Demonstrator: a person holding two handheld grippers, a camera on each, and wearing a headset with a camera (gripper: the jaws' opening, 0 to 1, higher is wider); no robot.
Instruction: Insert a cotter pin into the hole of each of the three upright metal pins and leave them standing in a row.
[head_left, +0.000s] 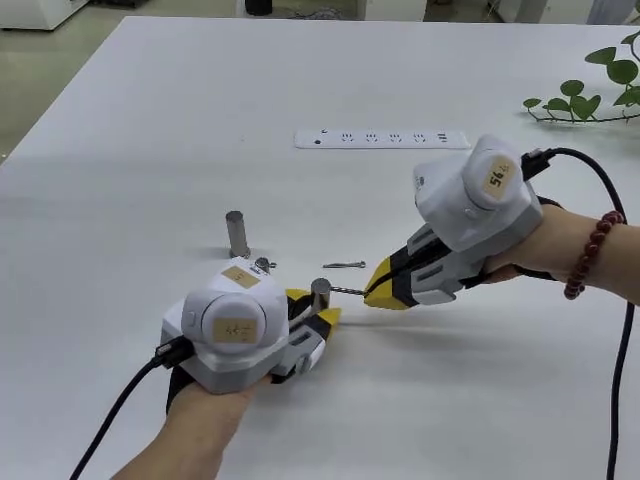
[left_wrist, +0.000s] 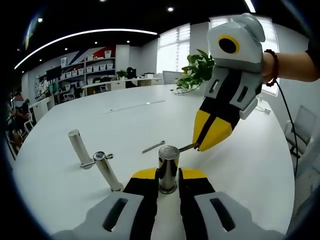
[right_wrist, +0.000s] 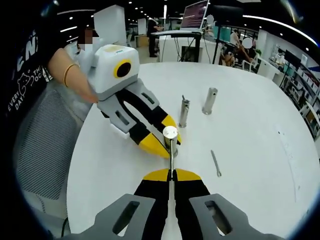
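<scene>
My left gripper (head_left: 318, 308) is shut on the base of an upright metal pin (head_left: 320, 292), which stands on the table between its jaws (left_wrist: 168, 167). My right gripper (head_left: 375, 293) is shut on a cotter pin (head_left: 347, 291), held level with its tip against the pin's upper side (left_wrist: 187, 147); whether it is in the hole I cannot tell. A second pin (left_wrist: 107, 170) stands to the left with a cotter pin through its top. The third pin (head_left: 237, 235) stands bare behind. A loose cotter pin (head_left: 344, 264) lies on the table.
A white power strip (head_left: 382, 138) lies further back on the white table (head_left: 150, 150). A green plant (head_left: 600, 85) trails at the far right corner. Black cables run from both grippers toward the near edge.
</scene>
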